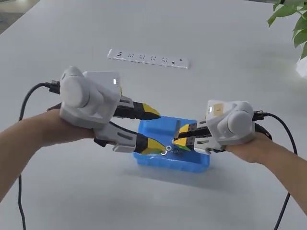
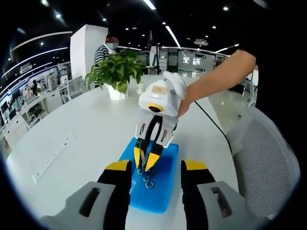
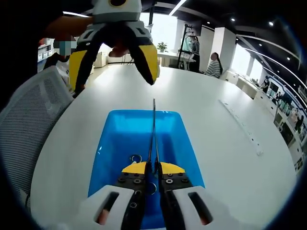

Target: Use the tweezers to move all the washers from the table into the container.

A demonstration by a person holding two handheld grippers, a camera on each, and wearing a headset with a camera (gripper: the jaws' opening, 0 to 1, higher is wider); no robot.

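Observation:
A blue container (image 1: pixel 192 164) sits on the white table, and several washers (image 1: pixel 168 152) lie in its near end. My right gripper (image 1: pixel 184 140) is shut on thin metal tweezers (image 3: pixel 153 129), which reach out over the container (image 3: pixel 120 139) with their tips above its far end. One washer (image 3: pixel 135 158) lies just left of the tweezers and another (image 3: pixel 151 188) shows under the jaws. My left gripper (image 1: pixel 150 128) is open, one jaw above the container's left rim and one beside it, holding nothing. From the left gripper view, the right gripper (image 2: pixel 147 160) points down at the washers (image 2: pixel 147 182).
A white power strip (image 1: pixel 148 58) lies further back on the table. A potted plant (image 1: pixel 292 19) stands at the far right corner. Black cables trail from both grippers. A white mesh chair (image 2: pixel 268 158) stands beside the table.

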